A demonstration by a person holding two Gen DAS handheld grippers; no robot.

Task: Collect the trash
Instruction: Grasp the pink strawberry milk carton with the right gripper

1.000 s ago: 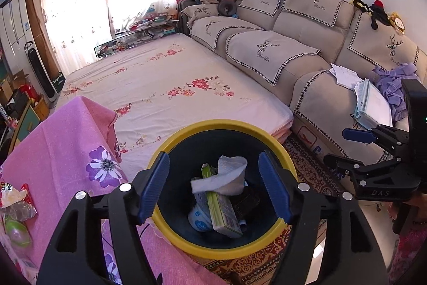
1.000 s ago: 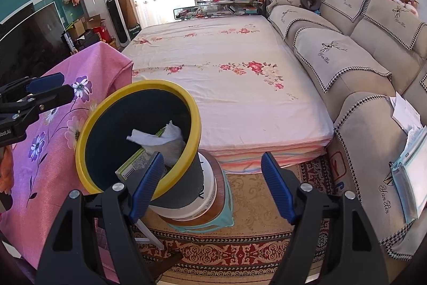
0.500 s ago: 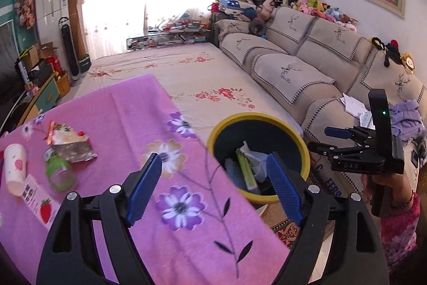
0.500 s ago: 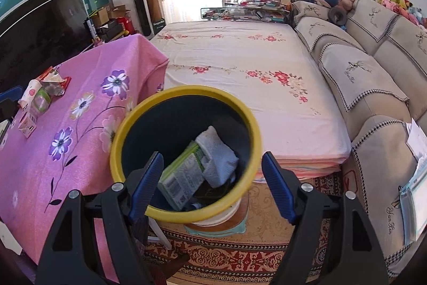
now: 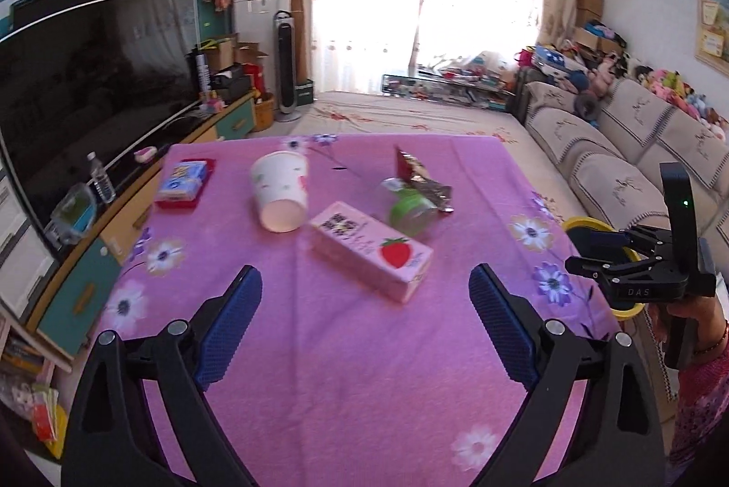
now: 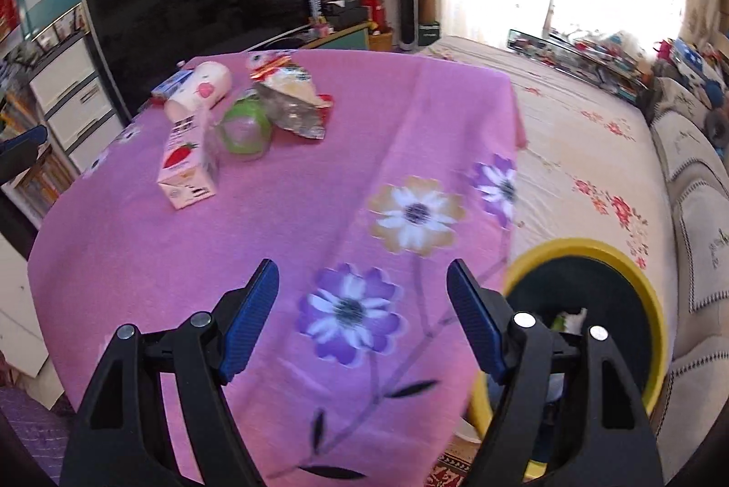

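Pink carton (image 5: 371, 250) lies mid-bench, cup (image 5: 279, 191) far left, wrapper (image 5: 421, 181) far right | left gripper (image 5: 364, 327) and right gripper (image 6: 362, 316): jaws wide, empty | bin (image 6: 638, 282) right, below bench | risk: carton's broad face overspans jaws, slips; cup rolls if nudged.

Left wrist view: above near edge of pink flowered tablecloth (image 5: 346, 373), facing far window. Right wrist view: from table's right, facing left-far, low. Shared: pink strawberry carton (image 5: 371, 254) (image 6: 187, 163), yellow-rimmed dark bin (image 5: 587, 229) (image 6: 638, 282).

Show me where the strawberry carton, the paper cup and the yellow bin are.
strawberry carton (image 5: 371, 248): left wrist view, on its top face.
paper cup (image 5: 280, 186): left wrist view, on its side wall.
yellow bin (image 6: 587, 246): right wrist view, on its far rim.
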